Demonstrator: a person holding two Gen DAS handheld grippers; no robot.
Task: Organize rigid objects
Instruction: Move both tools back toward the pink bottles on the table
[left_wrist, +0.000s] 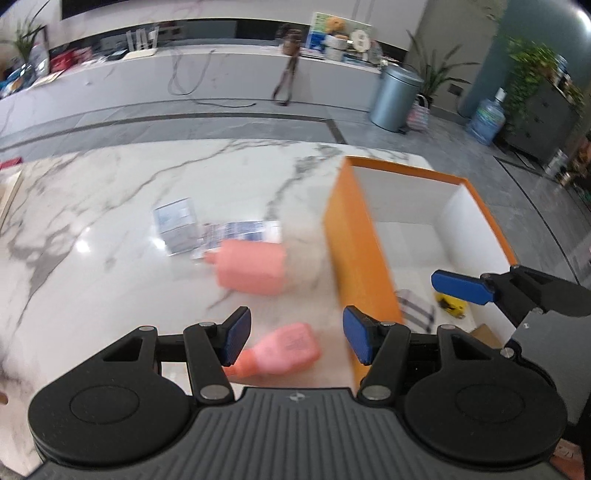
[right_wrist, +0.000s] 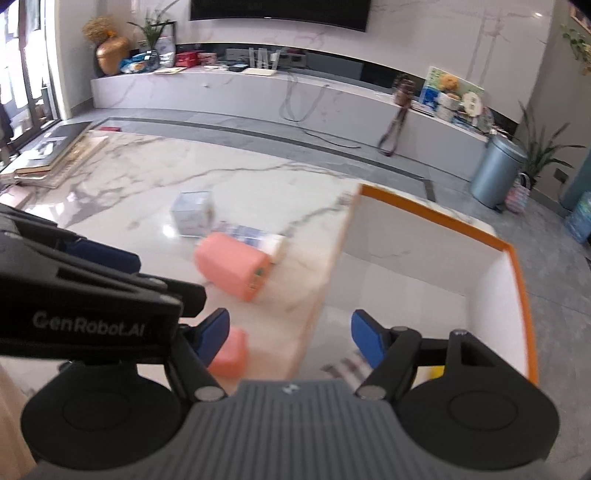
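White marble table (left_wrist: 110, 206) with grey veins, pretty glossy – there's glare off it around 9 o'clock in the left wrist view. Both views are a bit motion-blurred. The orange box (left_wrist: 354, 236), white inside, sits at roughly 3 o'clock on the table, open at the top, with a small yellow thing (left_wrist: 448, 302) and a striped item (left_wrist: 415, 308) on its floor – too smeared to name properly. Out on the bare marble, a big pink bottle (left_wrist: 253, 267) lies on its side near the middle, touching or just beside a flat blue-and-white packet (left_wrist: 240, 230), with a small clear box (left_wrist: 175, 223) at about 10 o'clock from it. A smaller pink bottle (left_wrist: 280, 349) lies on its side closer in, at 6 o'clock. The left gripper (left_wrist: 297, 338) hovers over that small bottle with its jaws wide and nothing pinched between them. The right gripper (right_wrist: 291, 338) straddles the near wall of the box, also spread wide and empty; no earlier shot to compare. Room-wise: grey tiled floor, a long low white marble-look bench (right_wrist: 258, 92) along the far wall at 12 o'clock with clutter and cables on it, a dark screen (right_wrist: 280, 11) above, a gold vase (right_wrist: 110, 55), a steel pedal bin (right_wrist: 496, 173) at 2 o'clock, potted plants, a water jug (left_wrist: 485, 120), and stacked books (right_wrist: 48, 158) at the table's 9 o'clock edge.
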